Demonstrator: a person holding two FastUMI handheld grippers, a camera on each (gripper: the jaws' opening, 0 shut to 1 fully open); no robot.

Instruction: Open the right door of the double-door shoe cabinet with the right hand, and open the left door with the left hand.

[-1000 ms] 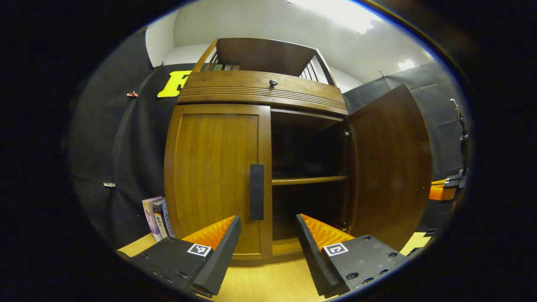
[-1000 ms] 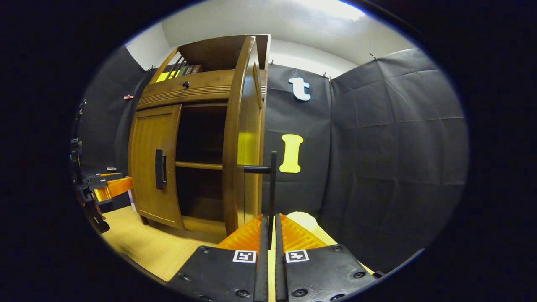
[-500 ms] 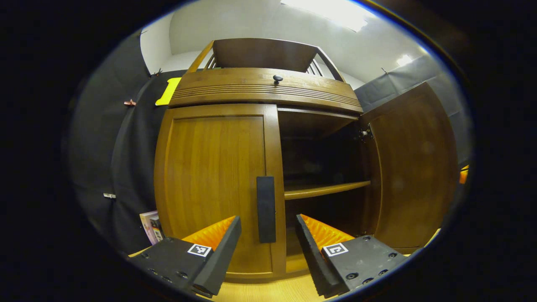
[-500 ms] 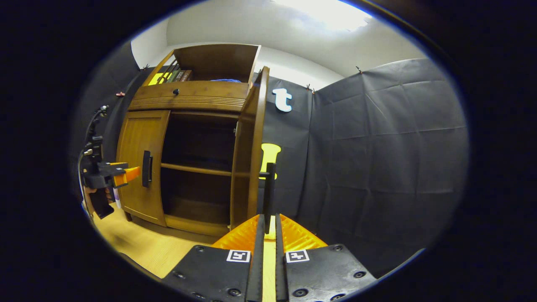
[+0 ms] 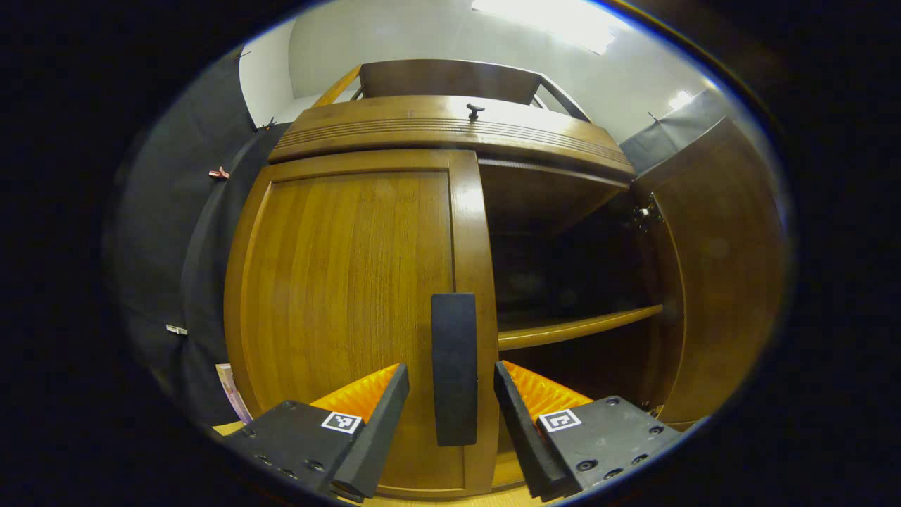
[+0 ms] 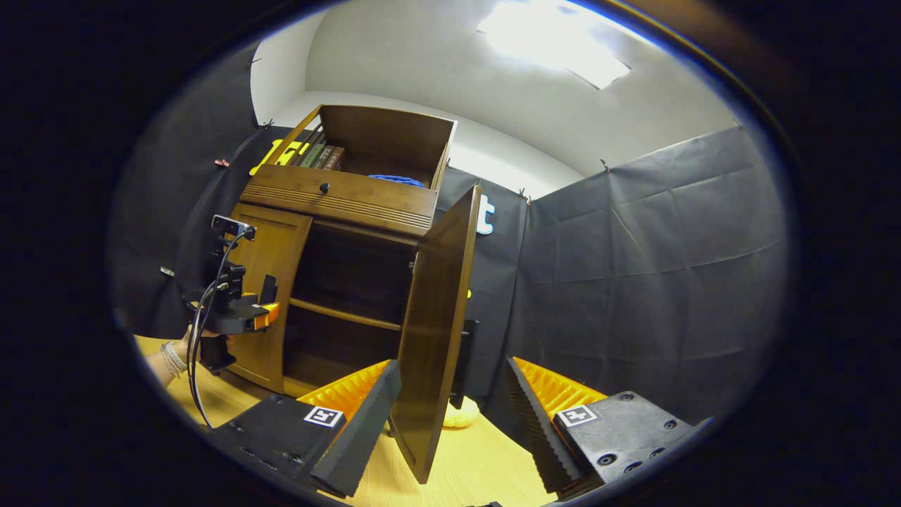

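Two doors differ: your left gripper [image 5: 450, 415] has its fingers spread wide either side of the closed left door's black handle [image 5: 454, 367], touching nothing. From the right gripper view, your right gripper [image 6: 450, 415] is also spread and empty, the swung-out right door [image 6: 436, 331] edge-on between its fingers. Books [image 6: 320, 156] sit atop the shoe cabinet [image 6: 338, 197], spines unreadable. Bare desk [image 6: 486, 458] lies ahead.

Row of books [image 6: 318, 155] standing in the open top compartment, blue cloth-like thing [image 6: 396, 180] lying beside them, pale yellow lump [image 6: 461, 414] on the light wooden floor [image 6: 486, 468], another book [image 5: 231, 391] upright by the black cloth wall [image 6: 633, 282], bright ceiling light [image 6: 545, 39] overhead.
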